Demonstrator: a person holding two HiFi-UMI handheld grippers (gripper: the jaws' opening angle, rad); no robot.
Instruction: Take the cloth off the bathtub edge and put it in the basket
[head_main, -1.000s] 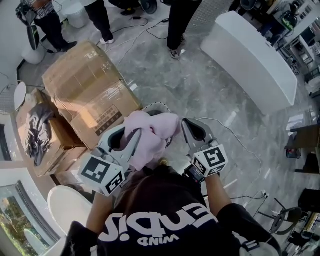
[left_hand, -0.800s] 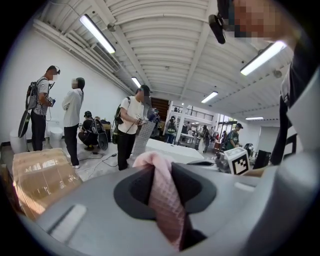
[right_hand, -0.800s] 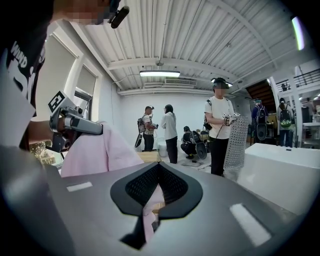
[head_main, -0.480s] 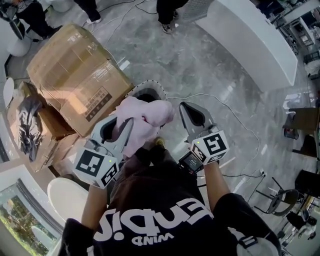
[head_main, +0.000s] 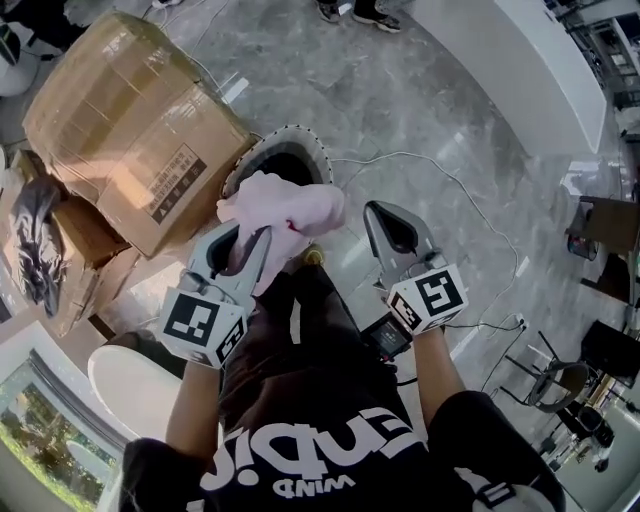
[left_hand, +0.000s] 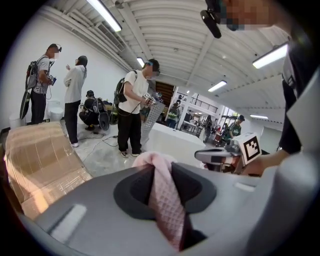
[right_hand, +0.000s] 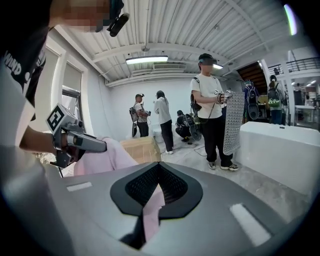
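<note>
Head view looks down on a grey marble floor (head_main: 400, 110), with a cardboard box (head_main: 120, 110) to the left and a white bathtub (head_main: 520, 70) cut off at the upper right. The left gripper (head_main: 255, 242) is clamped on the pink cloth (head_main: 285, 210), which is held over the basket (head_main: 318, 152) and hides most of its rim. The right gripper (head_main: 380, 218) is closed just beside the cloth; a pink sliver shows between its jaws, and I cannot tell if it is pinched.

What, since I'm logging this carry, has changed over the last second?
The left tongs moved the pink cloth forward: it now bunches over the near rim of the basket, whose opening shows more than before. Nothing was taken or let go. The left tongs stay shut on the cloth; the right tongs stay alongside it.
</note>
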